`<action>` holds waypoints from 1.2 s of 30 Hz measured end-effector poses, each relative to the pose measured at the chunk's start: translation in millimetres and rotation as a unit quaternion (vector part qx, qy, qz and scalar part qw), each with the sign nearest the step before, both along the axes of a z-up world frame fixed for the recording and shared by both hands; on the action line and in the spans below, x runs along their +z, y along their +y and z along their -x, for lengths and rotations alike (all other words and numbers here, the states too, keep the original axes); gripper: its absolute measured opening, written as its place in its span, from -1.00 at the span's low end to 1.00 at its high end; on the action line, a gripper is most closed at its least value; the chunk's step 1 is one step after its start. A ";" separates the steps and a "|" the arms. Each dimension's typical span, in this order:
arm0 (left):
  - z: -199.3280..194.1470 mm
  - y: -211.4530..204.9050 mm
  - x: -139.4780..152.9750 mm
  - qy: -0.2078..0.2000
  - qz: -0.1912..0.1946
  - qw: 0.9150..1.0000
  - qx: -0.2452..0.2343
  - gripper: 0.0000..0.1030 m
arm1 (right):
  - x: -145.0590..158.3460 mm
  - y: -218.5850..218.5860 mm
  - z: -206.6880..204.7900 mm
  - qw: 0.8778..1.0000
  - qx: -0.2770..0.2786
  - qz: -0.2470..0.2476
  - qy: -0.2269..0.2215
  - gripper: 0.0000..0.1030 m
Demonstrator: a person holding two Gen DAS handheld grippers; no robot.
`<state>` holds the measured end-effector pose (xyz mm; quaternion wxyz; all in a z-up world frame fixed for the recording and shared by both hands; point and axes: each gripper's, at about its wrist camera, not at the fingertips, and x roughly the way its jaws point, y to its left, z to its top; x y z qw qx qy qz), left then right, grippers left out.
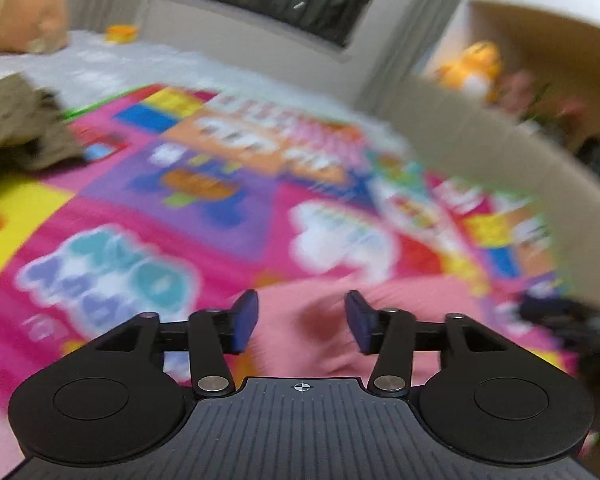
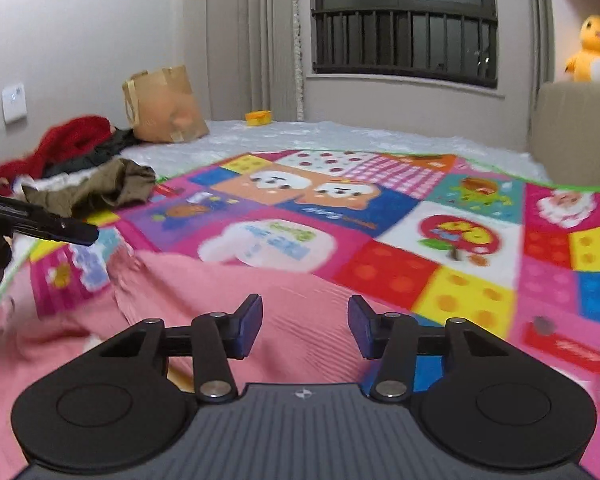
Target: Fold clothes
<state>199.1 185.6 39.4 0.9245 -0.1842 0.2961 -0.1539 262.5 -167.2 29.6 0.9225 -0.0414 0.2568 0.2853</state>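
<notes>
Pink garment (image 2: pixel 236 304) lies spread on the colourful play mat (image 2: pixel 440 240) below both tongs, left tongs (image 1: pixel 302 322) and right tongs (image 2: pixel 305 326) part-open with nothing gripped, probably hovering to pick an edge for folding.

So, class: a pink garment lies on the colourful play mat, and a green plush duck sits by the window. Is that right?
Not quite. The plush duck is yellow, not green, as the right wrist view shows. The pink garment does lie on the colourful play mat.
</notes>
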 end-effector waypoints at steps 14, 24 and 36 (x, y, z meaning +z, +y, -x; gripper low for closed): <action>-21.3 -14.3 -15.4 0.084 -0.042 0.995 -0.039 0.63 | -9.3 -26.2 -54.9 0.993 -0.019 -0.015 0.114 0.47; -87.1 -13.4 -57.7 0.180 0.064 0.980 -0.058 0.92 | -56.1 -19.8 -120.7 0.969 -0.002 -0.089 0.228 0.55; -105.1 -36.3 -39.1 0.089 0.036 0.988 -0.120 -0.50 | -21.2 21.6 -111.1 0.985 0.092 -0.041 0.143 -0.77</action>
